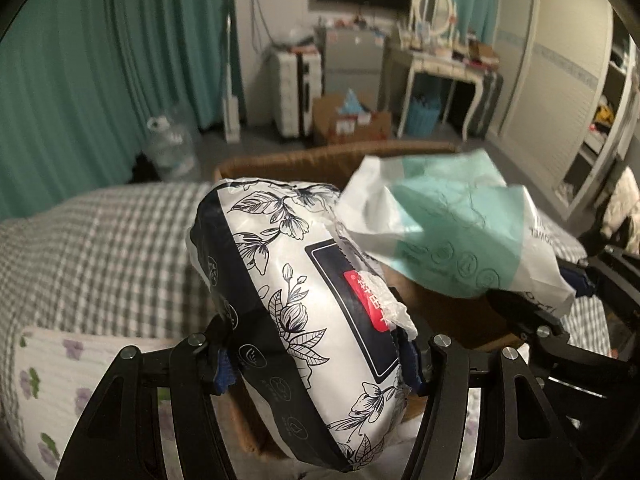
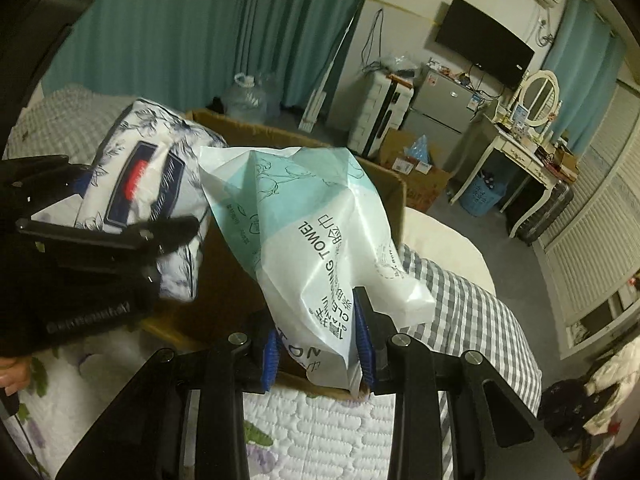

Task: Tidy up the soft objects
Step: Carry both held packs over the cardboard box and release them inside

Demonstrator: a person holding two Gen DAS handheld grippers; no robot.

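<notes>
Well, left wrist view first: the left gripper (image 1: 318,354) is clamped on the lower part of a white plastic tissue pack printed with black flowers and a dark navy band (image 1: 296,296), fingers pressing its two flanks, pack bulging between them. Its long axis runs from bottom centre up and away to the upper left, far end pointing toward the brown cardboard box (image 1: 320,158) on the grey-and-white checked bedding (image 1: 100,248); the torn clear opening and red label face right. Risk here, imo: the film is slick and the pack soft, so it could squirm out of the pinch, or the loose torn flap could snag the box rim. The mint-green and white plastic towel bag (image 1: 452,232) hangs very close on the right, so the 2 packs may bump w/ each other above the box. Right wrist view: the right gripper (image 2: 318,350) pinches the bag's white bottom end between blue pads, bag held above the box's near side, long axis rising from the fingers up-left, green end toward the box's far wall. It is held only by a thin crumpled edge, so prob the likeliest to slip or tear; the floral pack sits left of it in the other gripper, just beside, contact can't tell
</notes>
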